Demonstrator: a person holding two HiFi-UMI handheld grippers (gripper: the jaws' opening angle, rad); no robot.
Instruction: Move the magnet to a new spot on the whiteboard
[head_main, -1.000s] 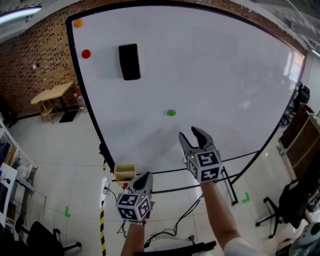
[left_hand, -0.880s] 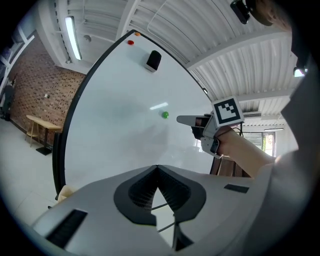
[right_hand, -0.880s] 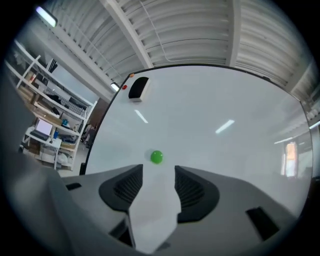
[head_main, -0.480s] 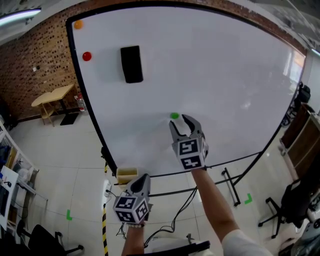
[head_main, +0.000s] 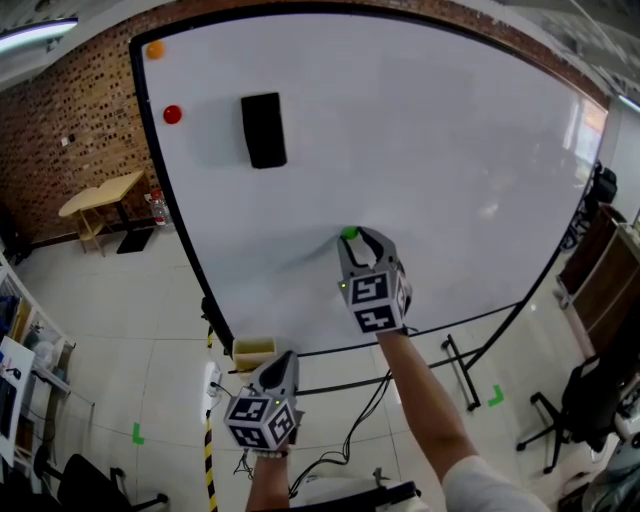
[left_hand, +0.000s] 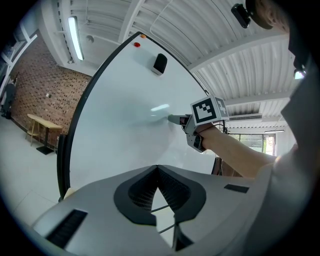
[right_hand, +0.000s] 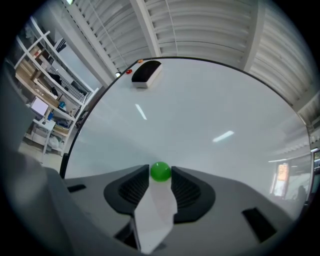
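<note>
The green magnet (right_hand: 160, 171) sat on the whiteboard (head_main: 430, 140), just below the middle of the head view. It lay right between the fingertips of the right gripper (head_main: 362, 240), whose fingers (right_hand: 186, 186) were closing on it, and its sides filled their gap. At lower left, the left gripper (left_hand: 157, 169) hung below the board's edge, fingers pressed together, empty.

The right hand-held gripper (head_main: 361, 240) is extended on an outstretched arm (head_main: 425, 400), jaws closing on the green magnet (right_hand: 160, 171) between them; the left hand-held gripper (head_main: 284, 360) is held low, jaws together.
</note>
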